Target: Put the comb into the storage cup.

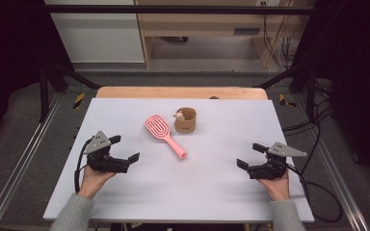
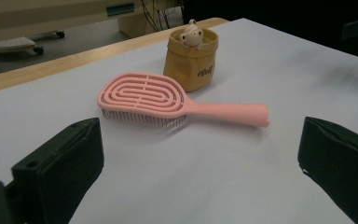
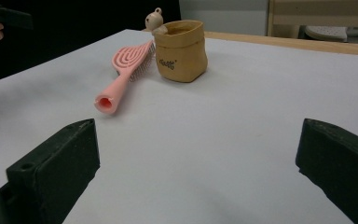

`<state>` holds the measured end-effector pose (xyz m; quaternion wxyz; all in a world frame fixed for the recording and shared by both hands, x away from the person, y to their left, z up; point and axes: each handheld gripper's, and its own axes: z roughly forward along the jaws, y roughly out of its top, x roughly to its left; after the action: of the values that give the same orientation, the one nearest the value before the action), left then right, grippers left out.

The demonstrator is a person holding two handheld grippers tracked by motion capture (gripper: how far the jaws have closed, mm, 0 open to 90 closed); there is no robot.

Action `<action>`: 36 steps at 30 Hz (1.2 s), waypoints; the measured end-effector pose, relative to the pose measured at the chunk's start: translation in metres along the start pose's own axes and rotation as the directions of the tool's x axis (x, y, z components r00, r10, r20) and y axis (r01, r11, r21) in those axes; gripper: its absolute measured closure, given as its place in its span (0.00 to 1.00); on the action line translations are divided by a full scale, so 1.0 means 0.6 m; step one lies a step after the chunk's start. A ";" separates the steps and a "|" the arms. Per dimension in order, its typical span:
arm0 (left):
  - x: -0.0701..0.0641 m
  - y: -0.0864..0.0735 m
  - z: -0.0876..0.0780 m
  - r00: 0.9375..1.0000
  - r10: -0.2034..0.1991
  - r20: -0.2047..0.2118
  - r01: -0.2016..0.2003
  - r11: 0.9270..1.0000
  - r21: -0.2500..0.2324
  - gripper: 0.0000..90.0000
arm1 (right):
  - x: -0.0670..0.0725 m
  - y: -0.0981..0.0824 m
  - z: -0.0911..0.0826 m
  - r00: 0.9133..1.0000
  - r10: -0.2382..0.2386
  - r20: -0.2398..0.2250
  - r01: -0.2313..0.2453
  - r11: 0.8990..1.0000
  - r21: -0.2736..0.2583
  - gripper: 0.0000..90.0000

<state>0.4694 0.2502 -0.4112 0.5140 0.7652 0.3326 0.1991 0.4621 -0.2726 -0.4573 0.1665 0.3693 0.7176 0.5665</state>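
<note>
A pink hairbrush (image 1: pixel 164 134) (image 2: pixel 168 105) (image 3: pixel 123 77) lies bristles down on the white table top (image 1: pixel 183 183), its handle pointing toward the front right. Just behind it stands a small tan pouch (image 1: pixel 185 120) (image 2: pixel 192 58) (image 3: pixel 181 50) with a little bear figure (image 2: pixel 190 33) on its rim. My left gripper (image 1: pixel 124 148) rests near the table's left side, open, with nothing between its jaws. My right gripper (image 1: pixel 251 155) rests near the right side, also open and holding nothing. Both point inward toward the brush.
A wooden strip (image 1: pixel 180 92) runs along the table's far edge. Beyond it are pale cabinets (image 1: pixel 96 33) and cables (image 1: pixel 282 45) on the floor. Metal rails (image 1: pixel 19 163) flank the table on both sides.
</note>
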 end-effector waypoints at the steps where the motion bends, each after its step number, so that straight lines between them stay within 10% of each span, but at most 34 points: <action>1: 0.000 0.000 0.000 1.000 0.000 0.000 0.000 1.000 0.000 0.00 | 0.000 0.000 0.000 1.000 0.000 0.000 0.000 1.000 0.000 0.00; 36: -0.012 0.039 0.060 0.999 0.033 0.011 -0.034 0.997 0.065 0.00 | 0.000 -0.001 0.002 1.000 -0.005 -0.004 0.005 1.000 0.008 0.00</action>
<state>0.4950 0.2154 -0.4035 0.4872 0.7879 0.3235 0.1929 0.4626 -0.2719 -0.4581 0.1652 0.3671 0.7210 0.5640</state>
